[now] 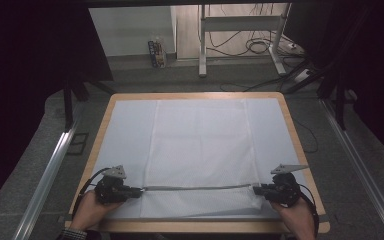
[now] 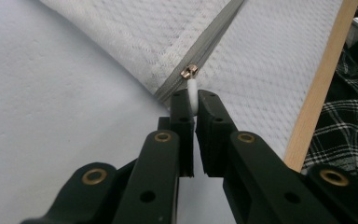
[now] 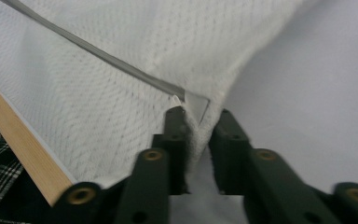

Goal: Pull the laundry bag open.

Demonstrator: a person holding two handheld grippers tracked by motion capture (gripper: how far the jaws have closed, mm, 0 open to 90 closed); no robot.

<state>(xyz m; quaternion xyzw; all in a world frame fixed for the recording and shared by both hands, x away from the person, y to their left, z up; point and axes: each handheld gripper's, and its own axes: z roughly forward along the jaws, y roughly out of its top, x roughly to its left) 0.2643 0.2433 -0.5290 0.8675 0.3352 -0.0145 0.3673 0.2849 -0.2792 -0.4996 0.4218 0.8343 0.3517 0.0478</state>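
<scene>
A white textured fabric cover (image 1: 200, 145) lies flat on the table, with a grey zipper (image 1: 197, 188) running along its near side. My left gripper (image 1: 139, 191) is at the zipper's left end. In the left gripper view its jaws (image 2: 194, 100) pinch the white pull tab (image 2: 193, 88) just below the brass slider (image 2: 189, 71). My right gripper (image 1: 256, 189) is at the zipper's right end. In the right gripper view its jaws (image 3: 199, 116) stand slightly apart, and the cover's corner (image 3: 196, 105) hangs loosely between them beside the zipper's end (image 3: 168, 86).
A pale sheet (image 1: 125, 130) covers the wooden table, whose rim (image 1: 195, 95) shows all round. The near table edge (image 2: 317, 93) lies close behind both grippers. Beyond the table are a desk frame (image 1: 202, 45), cables on the floor and metal rails (image 1: 50, 170).
</scene>
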